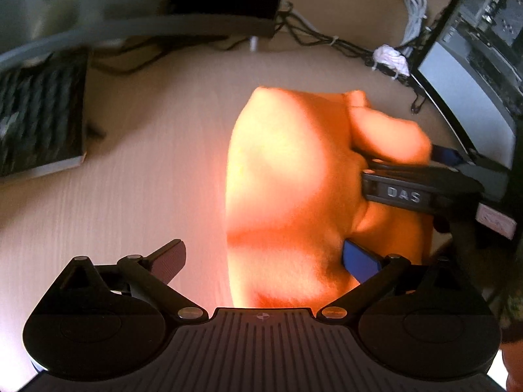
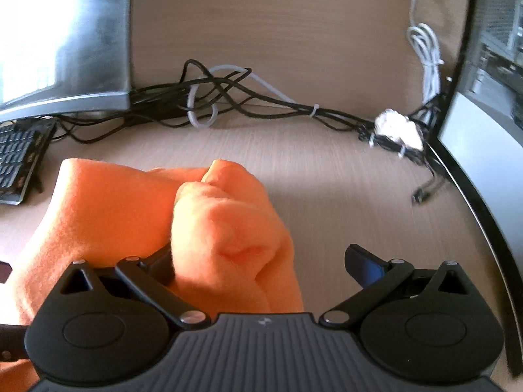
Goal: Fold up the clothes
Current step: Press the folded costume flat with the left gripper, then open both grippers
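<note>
Both claws stand apart, clamped on nothing. Left claw [image 1: 261, 261]: jaws wide, orange garment [image 1: 294, 179] lying between and ahead of them on the worktop [image 1: 147, 179], its blue pad touching or just beside the cloth's near edge. Right claw [image 2: 261, 264]: also spread, a bunched hump of the garment [image 2: 222, 228] heaped between its fingers, left finger pressed against the fabric. From the left view the right claw [image 1: 421, 192] comes in over the cloth's right side. My reading: I flank the bundle to find an edge to pinch. Keyboard [image 2: 16, 166] and cable tangle [image 2: 228, 98] sit well apart, behind.
</note>
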The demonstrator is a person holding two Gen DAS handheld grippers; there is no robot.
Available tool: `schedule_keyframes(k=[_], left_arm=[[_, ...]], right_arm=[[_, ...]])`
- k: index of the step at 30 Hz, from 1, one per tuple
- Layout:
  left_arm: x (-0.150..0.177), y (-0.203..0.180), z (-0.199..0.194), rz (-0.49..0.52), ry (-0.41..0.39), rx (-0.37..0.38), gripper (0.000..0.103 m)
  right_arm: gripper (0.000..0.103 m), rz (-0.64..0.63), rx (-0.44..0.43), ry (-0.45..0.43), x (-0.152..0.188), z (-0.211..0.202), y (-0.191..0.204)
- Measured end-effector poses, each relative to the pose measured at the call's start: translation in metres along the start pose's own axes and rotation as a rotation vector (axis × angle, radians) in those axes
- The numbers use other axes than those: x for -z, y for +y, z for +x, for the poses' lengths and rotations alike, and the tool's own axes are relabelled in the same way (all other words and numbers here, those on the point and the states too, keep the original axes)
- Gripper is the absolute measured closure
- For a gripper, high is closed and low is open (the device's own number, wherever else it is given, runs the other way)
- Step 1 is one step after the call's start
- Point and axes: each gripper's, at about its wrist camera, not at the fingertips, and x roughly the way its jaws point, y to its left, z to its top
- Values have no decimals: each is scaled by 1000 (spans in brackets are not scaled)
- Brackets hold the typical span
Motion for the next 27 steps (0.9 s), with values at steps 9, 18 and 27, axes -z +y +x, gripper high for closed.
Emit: schedule_keyframes(k=[9, 18, 27], left_arm=[[31, -19, -61, -51, -134, -147, 1], [59, -32, -67, -15, -42, -121, 1], [67, 20, -113, -128, -166, -59, 1]], right_arm=[[0, 24, -229, -80, -10, -50, -49], [0, -85, -98, -14, 5, -37, -49], [0, -155, -92, -104, 16, -92, -33]])
